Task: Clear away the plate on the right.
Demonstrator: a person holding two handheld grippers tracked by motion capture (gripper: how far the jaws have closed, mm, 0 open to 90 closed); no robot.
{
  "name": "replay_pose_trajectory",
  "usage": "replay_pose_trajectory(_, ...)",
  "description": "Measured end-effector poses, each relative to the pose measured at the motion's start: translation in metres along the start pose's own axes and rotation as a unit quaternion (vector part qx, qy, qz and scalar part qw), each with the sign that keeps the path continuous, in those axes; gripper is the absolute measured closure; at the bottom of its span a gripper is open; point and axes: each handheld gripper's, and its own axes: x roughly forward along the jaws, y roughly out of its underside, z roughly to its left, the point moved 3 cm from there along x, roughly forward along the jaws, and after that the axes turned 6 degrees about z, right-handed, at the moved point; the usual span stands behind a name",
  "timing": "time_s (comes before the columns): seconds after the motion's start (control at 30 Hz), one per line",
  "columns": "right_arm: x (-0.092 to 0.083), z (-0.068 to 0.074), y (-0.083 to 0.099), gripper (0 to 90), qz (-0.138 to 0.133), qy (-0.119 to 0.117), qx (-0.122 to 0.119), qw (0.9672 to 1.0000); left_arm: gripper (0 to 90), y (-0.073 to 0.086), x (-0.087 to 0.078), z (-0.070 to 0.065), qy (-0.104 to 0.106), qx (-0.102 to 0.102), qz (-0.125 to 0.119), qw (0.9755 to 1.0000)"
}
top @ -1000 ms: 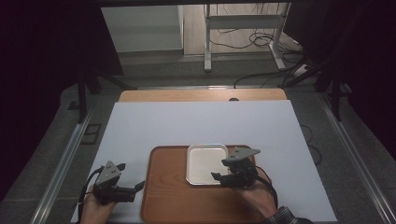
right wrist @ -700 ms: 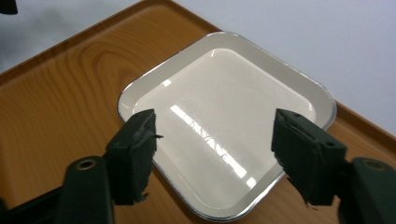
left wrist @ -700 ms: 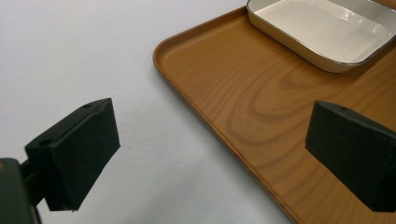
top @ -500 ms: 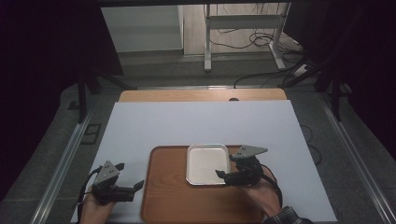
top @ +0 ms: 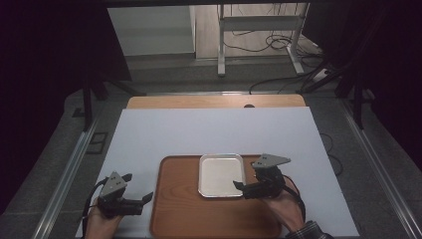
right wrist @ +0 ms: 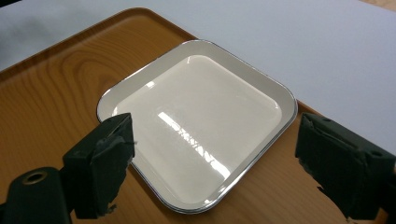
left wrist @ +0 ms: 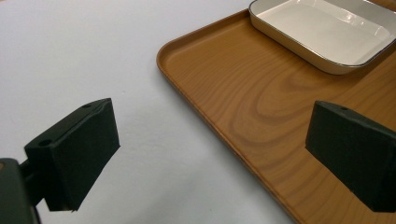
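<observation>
A white square dish (top: pixel 221 174) (right wrist: pixel 201 107) lies flat at the far right of a brown wooden tray (top: pixel 184 209) (right wrist: pixel 56 79). My right gripper (top: pixel 245 178) (right wrist: pixel 215 154) is at the dish's right edge, pointing left. Its jaws have just been opening and stand wide. The dish's near corner lies low between them, and the pads do not press on it. My left gripper (top: pixel 137 188) (left wrist: pixel 215 140) hovers open over the tray's left rim (left wrist: pixel 205 107) with nothing between its jaws. The dish (left wrist: pixel 327 28) sits farther off in the left gripper view.
The tray rests on a white sheet (top: pixel 209 129) covering the table, with a wooden strip (top: pixel 214 101) at the far edge. Beyond are a dark floor, cables (top: pixel 278 82) and a metal stand (top: pixel 221 40).
The right gripper's jaws have spread wider, and the hand has eased slightly right, off the dish's edge. The dish and the left gripper have stayed put.
</observation>
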Motion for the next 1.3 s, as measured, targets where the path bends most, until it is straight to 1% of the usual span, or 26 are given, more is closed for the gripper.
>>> replay_pose_trajectory(0.43,-0.012,-0.006,0.004,6.8,-0.016,0.015,0.0,0.9998,2.2,0.0,-0.002,0.0,-0.006,0.003,-0.006,1.0)
replay_pose_trajectory(0.67,-0.022,-0.013,0.01,5.6,-0.021,0.028,0.005,0.9994,2.2,0.0,-0.005,0.0,-0.01,0.005,-0.008,0.9999)
replay_pose_trajectory(0.87,-0.027,-0.016,0.013,4.6,-0.025,0.033,0.006,0.9991,2.2,0.001,-0.007,0.001,-0.013,0.004,-0.011,0.9998)
replay_pose_trajectory(1.03,-0.03,-0.018,0.018,2.4,-0.025,0.039,0.003,0.9989,2.2,0.0,-0.008,0.0,-0.01,0.001,-0.009,0.9999)
replay_pose_trajectory(1.17,-0.032,-0.02,0.021,0.6,-0.025,0.043,0.0,0.9988,1.5,0.0,-0.009,-0.002,-0.014,0.007,-0.006,0.9999)
replay_pose_trajectory(1.3,-0.035,-0.022,0.024,0.0,-0.026,0.047,0.001,0.9986,0.6,0.002,-0.01,-0.004,-0.019,0.009,-0.002,0.9998)
